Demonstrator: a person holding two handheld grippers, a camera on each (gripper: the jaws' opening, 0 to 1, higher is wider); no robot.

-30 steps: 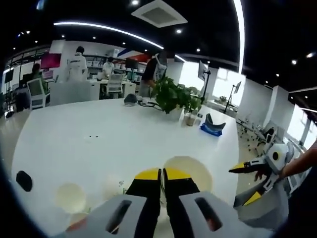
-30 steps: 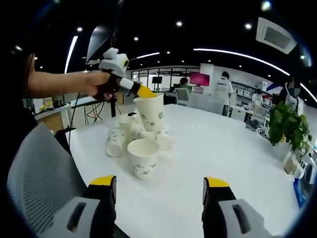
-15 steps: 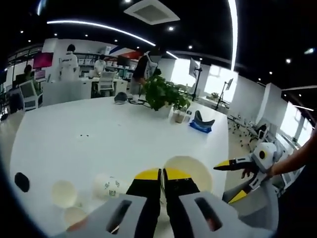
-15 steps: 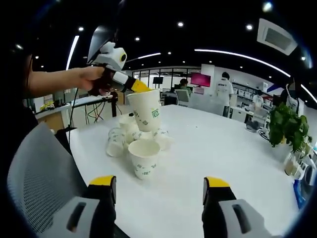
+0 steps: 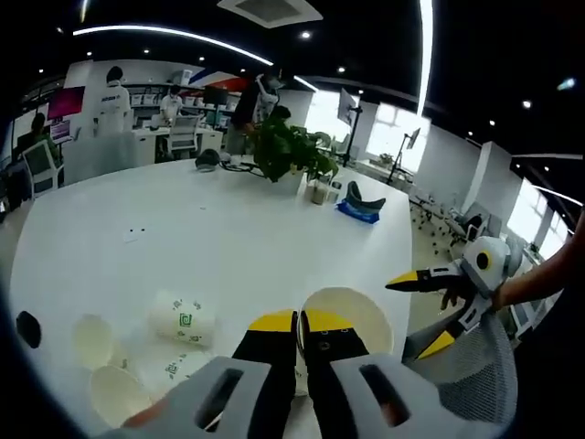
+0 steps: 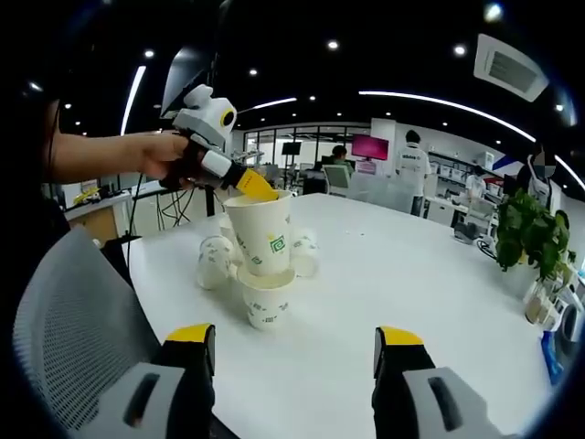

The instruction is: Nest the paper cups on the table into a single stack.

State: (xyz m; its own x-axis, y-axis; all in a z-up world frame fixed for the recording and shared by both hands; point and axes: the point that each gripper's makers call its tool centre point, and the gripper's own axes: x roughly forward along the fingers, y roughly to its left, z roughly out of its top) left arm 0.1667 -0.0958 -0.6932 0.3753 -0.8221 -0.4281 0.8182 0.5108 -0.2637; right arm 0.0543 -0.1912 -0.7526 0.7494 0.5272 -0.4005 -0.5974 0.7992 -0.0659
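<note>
In the left gripper view my left gripper (image 5: 299, 322) is shut on the rim of a white paper cup (image 5: 352, 311) with a green logo. The right gripper view shows that held cup (image 6: 260, 236) slightly tilted, its base at the mouth of an upright cup (image 6: 265, 300) on the white table (image 6: 402, 274), with the left gripper (image 6: 256, 187) pinching its rim. Several loose cups (image 6: 215, 261) lie behind; they also appear as loose cups (image 5: 178, 316) in the left gripper view. My right gripper (image 6: 294, 338) stands open and holds nothing, in front of the stack; the right gripper (image 5: 428, 309) is beside the held cup.
A grey mesh chair (image 6: 64, 320) stands at the near table edge. A potted plant (image 5: 285, 151) and a blue object (image 5: 356, 208) sit at the far end of the table (image 5: 228, 238). People stand at desks in the background.
The left gripper has lowered the held cup from above the pile down onto the mouth of the upright cup. The right gripper has stayed still and open.
</note>
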